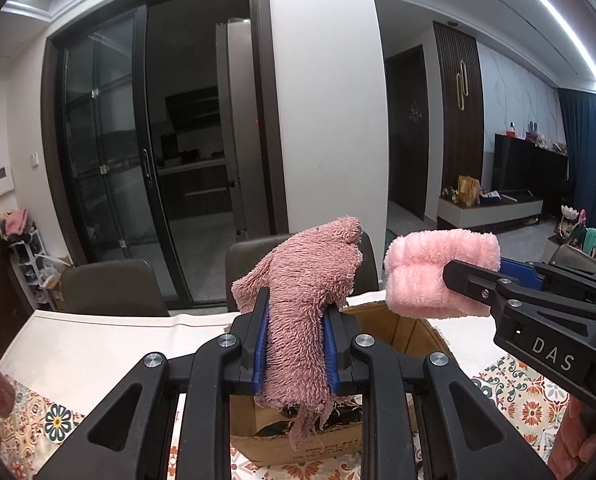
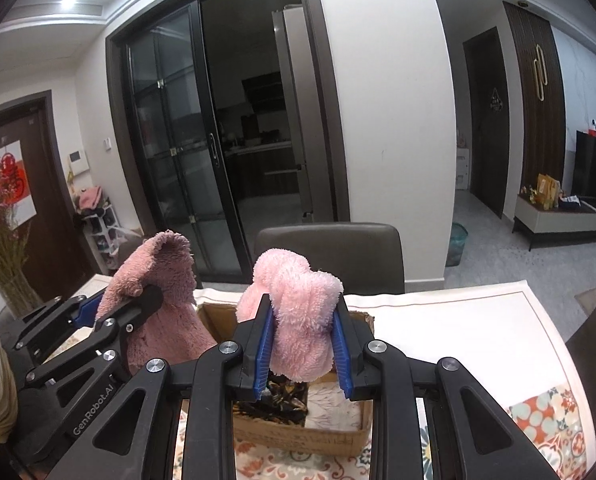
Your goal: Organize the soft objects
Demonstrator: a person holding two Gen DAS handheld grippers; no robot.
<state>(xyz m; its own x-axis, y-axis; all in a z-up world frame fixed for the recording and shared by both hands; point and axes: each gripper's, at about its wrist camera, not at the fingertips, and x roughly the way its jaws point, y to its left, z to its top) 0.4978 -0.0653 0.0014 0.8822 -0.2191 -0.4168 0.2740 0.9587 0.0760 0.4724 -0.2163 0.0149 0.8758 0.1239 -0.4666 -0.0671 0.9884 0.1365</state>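
My left gripper (image 1: 295, 304) is shut on a dusty-pink shaggy cloth (image 1: 302, 280) and holds it above an open cardboard box (image 1: 402, 328). My right gripper (image 2: 304, 308) is shut on a light-pink fluffy cloth (image 2: 298, 304), also above the box (image 2: 298, 436). In the left wrist view the right gripper (image 1: 450, 276) comes in from the right with the light-pink cloth (image 1: 430, 268). In the right wrist view the left gripper (image 2: 153, 296) is at the left with the dusty-pink cloth (image 2: 157, 280). A dark patterned fabric (image 2: 281, 396) lies in the box.
The box stands on a table with a floral cloth (image 2: 546, 424) and a white runner (image 2: 458, 320). Dark chairs (image 2: 334, 252) stand at the far edge. A vase of dried flowers (image 2: 1, 240) is at the left.
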